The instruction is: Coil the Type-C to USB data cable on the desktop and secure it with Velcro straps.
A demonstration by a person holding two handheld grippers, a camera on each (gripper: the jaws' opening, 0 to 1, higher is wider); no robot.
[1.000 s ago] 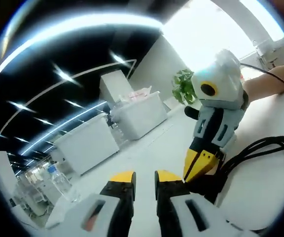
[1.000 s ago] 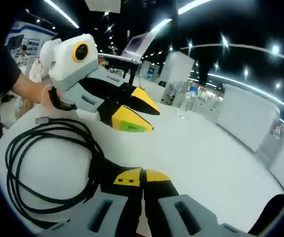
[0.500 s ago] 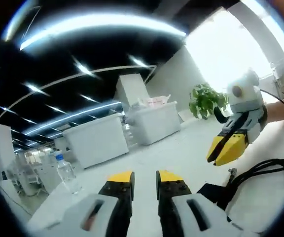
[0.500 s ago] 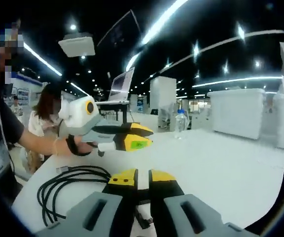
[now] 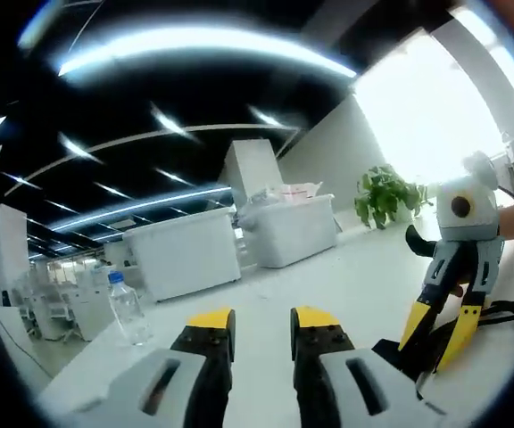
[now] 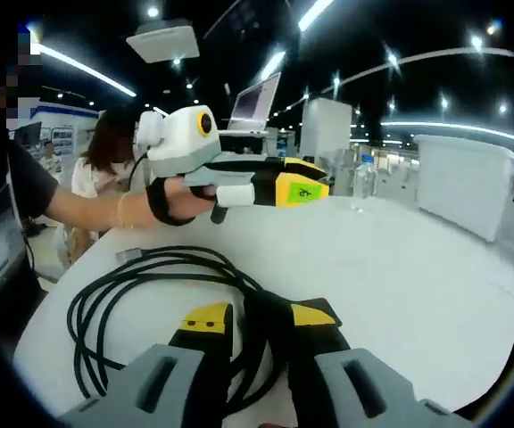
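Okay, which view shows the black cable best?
The right gripper view: the black cable lies there in loose loops across the white table. The left gripper view catches just a bit at its right edge.

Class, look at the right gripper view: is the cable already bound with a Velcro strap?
No. The black cable lies in loose loops on the white table with no strap around it.
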